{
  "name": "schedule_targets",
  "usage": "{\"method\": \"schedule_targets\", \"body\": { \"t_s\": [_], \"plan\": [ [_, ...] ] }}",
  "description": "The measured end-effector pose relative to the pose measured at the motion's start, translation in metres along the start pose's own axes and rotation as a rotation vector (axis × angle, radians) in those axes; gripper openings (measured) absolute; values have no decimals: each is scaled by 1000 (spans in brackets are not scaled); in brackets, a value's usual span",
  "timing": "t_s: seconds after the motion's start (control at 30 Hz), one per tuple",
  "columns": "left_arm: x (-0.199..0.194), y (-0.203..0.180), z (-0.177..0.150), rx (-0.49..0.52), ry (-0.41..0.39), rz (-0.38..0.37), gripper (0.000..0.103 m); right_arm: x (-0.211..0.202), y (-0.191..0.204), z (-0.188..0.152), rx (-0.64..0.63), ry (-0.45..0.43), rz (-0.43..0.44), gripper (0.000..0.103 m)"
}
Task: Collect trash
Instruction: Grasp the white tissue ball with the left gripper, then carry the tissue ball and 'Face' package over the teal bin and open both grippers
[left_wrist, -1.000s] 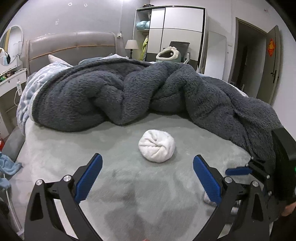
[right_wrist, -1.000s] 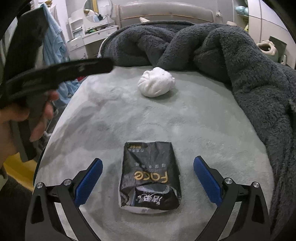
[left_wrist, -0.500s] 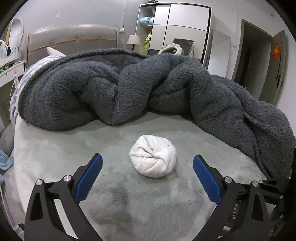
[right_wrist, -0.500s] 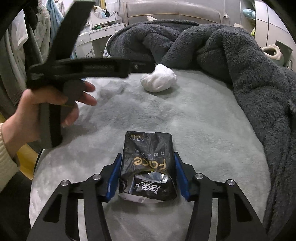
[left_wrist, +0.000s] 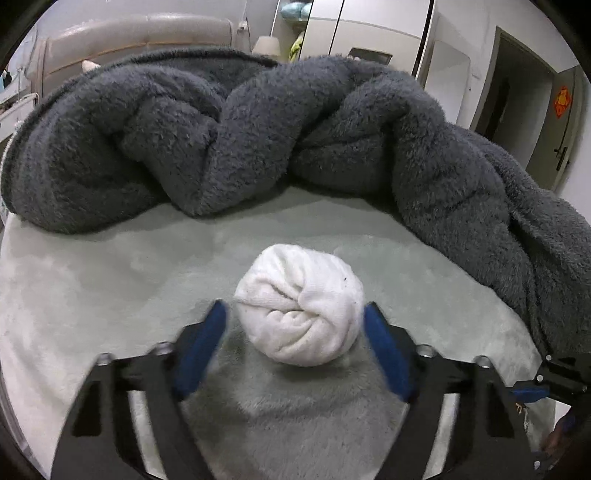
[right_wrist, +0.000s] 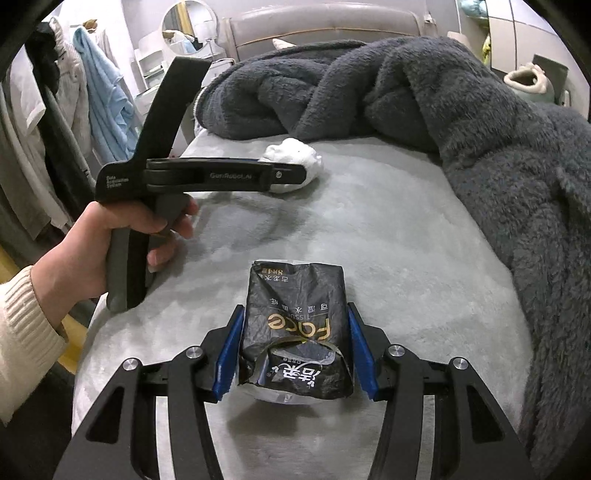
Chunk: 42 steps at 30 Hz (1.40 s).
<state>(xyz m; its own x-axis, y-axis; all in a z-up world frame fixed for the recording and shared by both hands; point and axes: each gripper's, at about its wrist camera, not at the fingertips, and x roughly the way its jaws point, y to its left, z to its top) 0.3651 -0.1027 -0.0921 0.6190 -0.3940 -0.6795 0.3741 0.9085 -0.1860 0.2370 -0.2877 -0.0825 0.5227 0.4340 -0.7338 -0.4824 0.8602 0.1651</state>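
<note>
My right tongs squeeze a crumpled black tissue pack at the bottom middle of the right view. Both blue pads press on its sides. The pack is torn open at its near end, and I cannot tell what is inside.

My left tongs have just been closing, with a white wad between the blue pads in the lower middle of the left view. The right pad looks just at its side, and the left pad is a little apart, so it is not pinched yet. In the right view my left hand holds those tongs at the middle left, and their tip covers part of the wad.

Both things lie on the pale green bed cover. There is bare cover between them. A big fluffy grey blanket piles across the top and down the right side. The bed's edge drops off at the left.
</note>
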Motion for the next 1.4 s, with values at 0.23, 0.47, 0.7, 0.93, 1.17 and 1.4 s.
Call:
{"method": "schedule_targets", "body": {
  "t_s": [0.23,0.47,0.7,0.93,1.17,1.4],
  "plan": [
    [-2,-8,-2,31,11,8,56,-9,-7,4,59,-3,17,54],
    [-39,-14,-17,12,-7,27,56,-24,-2,12,88,-7,40,53],
    [-88,-31,-37,-16,-52,35,56,-29,7,14,60,-7,41,53],
    [-141,-43,-63,-60,-85,81,56,-51,21,17,49,-35,66,53],
    [-189,-52,-90,-86,-109,161,56,-61,51,8,22,-37,78,53],
    [-229,-50,-113,-148,-139,220,56,-60,60,3,60,-30,76,53]
  ]
}}
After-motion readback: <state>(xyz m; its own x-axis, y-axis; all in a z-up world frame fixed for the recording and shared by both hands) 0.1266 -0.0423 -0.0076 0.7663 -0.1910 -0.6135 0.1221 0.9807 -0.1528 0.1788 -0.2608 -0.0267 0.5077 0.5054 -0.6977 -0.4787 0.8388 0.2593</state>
